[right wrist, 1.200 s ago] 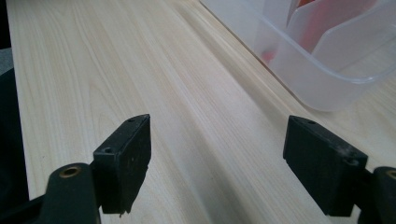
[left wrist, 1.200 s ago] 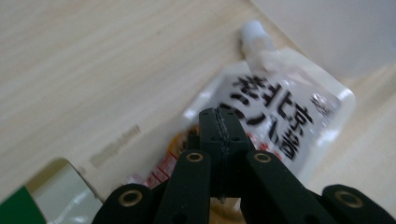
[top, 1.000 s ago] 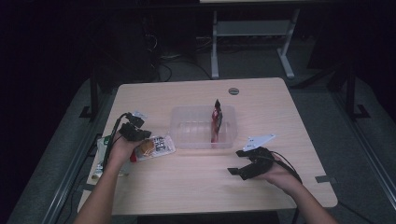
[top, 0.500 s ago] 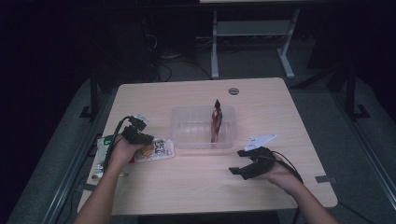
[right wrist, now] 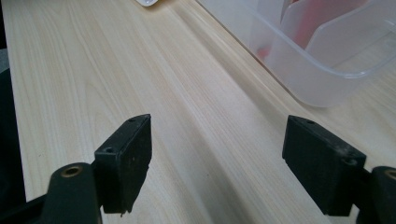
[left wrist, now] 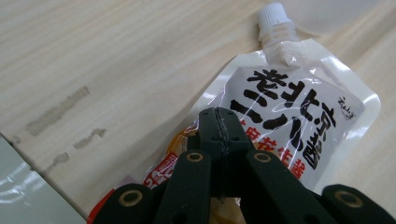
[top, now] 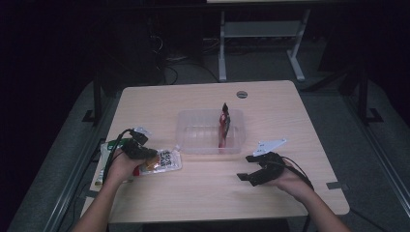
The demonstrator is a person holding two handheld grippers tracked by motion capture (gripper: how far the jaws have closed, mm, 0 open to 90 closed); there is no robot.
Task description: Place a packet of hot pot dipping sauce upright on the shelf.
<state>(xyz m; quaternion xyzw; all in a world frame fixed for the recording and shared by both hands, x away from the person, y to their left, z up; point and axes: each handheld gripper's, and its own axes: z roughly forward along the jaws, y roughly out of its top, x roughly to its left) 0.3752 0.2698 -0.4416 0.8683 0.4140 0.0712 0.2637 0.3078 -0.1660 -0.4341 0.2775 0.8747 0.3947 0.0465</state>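
Note:
A white spouted pouch with black and red print lies flat on the table left of the clear bin. My left gripper sits on its near-left end. In the left gripper view the jaws meet tip to tip over the pouch, whose crinkled film rises to them, so they look pinched on it. My right gripper rests on the table in front of the bin's right corner, open, with bare wood between its pads. A red pouch stands upright in the bin's right end.
A green and white packet lies at the table's left edge under my left forearm. A round grommet sits at the back of the table. The bin's wall is close ahead of my right gripper.
My left hand has drawn a little toward the near edge, and the white pouch has slid that way with it. The right gripper has kept still.

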